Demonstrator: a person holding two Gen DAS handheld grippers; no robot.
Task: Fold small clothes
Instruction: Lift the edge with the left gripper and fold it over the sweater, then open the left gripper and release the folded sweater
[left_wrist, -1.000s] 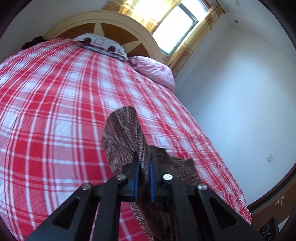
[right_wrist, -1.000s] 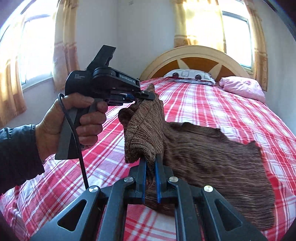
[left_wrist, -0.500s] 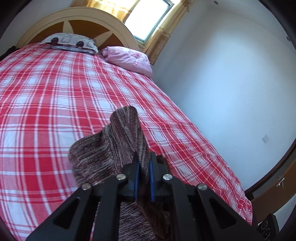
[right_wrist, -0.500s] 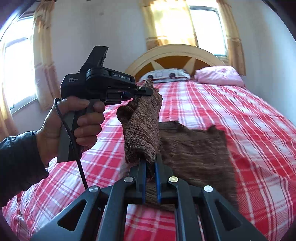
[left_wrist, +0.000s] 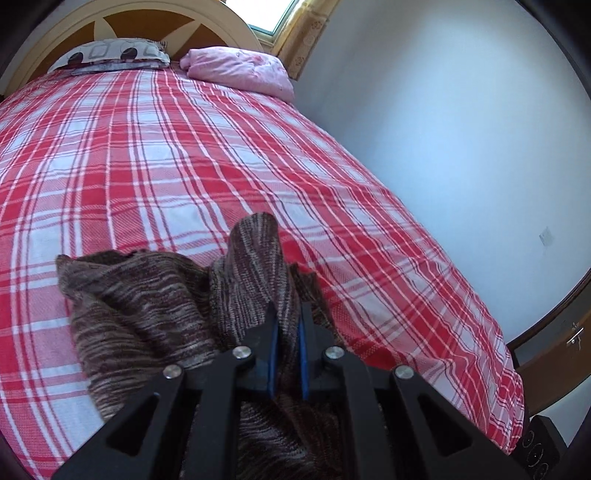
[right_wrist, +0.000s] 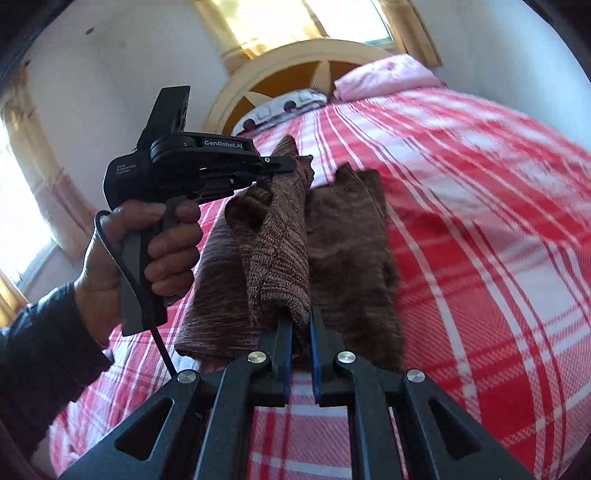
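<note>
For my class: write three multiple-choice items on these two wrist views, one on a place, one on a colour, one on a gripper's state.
1. Where does the pink pillow lie?
A. by the headboard
B. on the floor
C. under the garment

2. What colour is the knit garment?
A. green
B. brown
C. yellow

3. How is the right gripper?
A. open, holding nothing
B. shut on the garment
C. out of view

Answers: A, it lies at the bed's head; B, brown yarn shows in both views; B, knit is pinched between its jaws, as in the left gripper.
</note>
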